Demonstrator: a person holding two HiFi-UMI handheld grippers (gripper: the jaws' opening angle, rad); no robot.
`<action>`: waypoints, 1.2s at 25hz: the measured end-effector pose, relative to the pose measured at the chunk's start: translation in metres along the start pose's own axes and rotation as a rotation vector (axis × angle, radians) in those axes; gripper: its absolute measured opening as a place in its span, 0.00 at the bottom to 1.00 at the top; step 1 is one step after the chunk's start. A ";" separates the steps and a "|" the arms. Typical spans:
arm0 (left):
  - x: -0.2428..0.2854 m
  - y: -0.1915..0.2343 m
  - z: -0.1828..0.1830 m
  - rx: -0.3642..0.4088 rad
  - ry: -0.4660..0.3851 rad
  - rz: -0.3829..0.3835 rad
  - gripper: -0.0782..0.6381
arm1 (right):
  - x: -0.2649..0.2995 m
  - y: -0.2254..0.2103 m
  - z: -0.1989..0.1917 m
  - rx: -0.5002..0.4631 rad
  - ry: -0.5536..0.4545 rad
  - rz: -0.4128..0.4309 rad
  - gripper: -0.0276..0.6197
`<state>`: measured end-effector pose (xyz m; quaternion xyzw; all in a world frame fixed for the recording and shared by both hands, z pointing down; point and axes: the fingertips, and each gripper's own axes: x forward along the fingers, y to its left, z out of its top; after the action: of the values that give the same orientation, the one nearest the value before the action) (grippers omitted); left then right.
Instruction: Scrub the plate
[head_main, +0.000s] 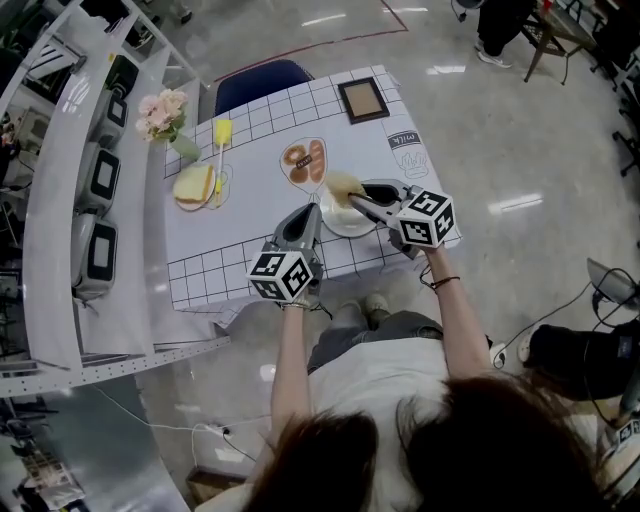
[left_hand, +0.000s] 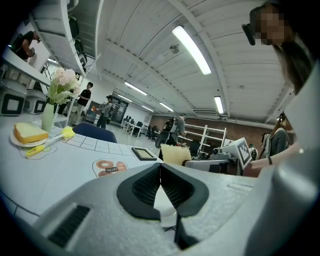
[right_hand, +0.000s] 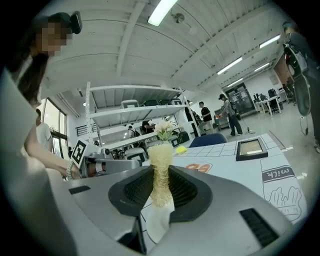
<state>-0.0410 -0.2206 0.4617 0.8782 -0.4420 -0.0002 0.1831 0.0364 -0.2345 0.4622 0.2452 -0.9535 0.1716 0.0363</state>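
1. The white plate (head_main: 347, 222) sits on the gridded worktop (head_main: 240, 240) just below the middle of the head view, close to the worktop's lower edge and just below a printed doughnut picture (head_main: 303, 162)
2. The left gripper (head_main: 311, 213) comes at the plate from the lower left. In the left gripper view its jaws are pinched together on the plate's white edge
3. The right gripper (head_main: 358, 204) reaches in from the right. Its jaws are clamped on a pale yellow, fibrous sponge (head_main: 343, 184) that stands up between them and lies over the plate's upper edge
4. Towards the upper left of the head view there is a slice of bread (head_main: 193, 184) on a small dish. A yellow-headed brush (head_main: 221, 140) lies just right of it, and a vase of pink flowers (head_main: 165, 113) stands above
5. A dark picture frame (head_main: 362, 99) lies at the worktop's top right, and a blue chair (head_main: 262, 80) stands beyond the upper edge
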 end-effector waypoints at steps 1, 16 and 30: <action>-0.001 -0.001 0.001 0.009 -0.002 0.000 0.12 | -0.002 0.001 0.002 -0.002 -0.011 -0.002 0.16; -0.003 -0.023 0.014 0.070 -0.033 -0.056 0.12 | -0.023 0.016 0.033 -0.050 -0.132 -0.010 0.16; -0.008 -0.028 0.015 0.068 -0.035 -0.059 0.12 | -0.024 0.021 0.034 -0.047 -0.139 -0.019 0.16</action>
<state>-0.0266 -0.2042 0.4373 0.8964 -0.4186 -0.0061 0.1454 0.0481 -0.2175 0.4198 0.2647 -0.9551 0.1315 -0.0225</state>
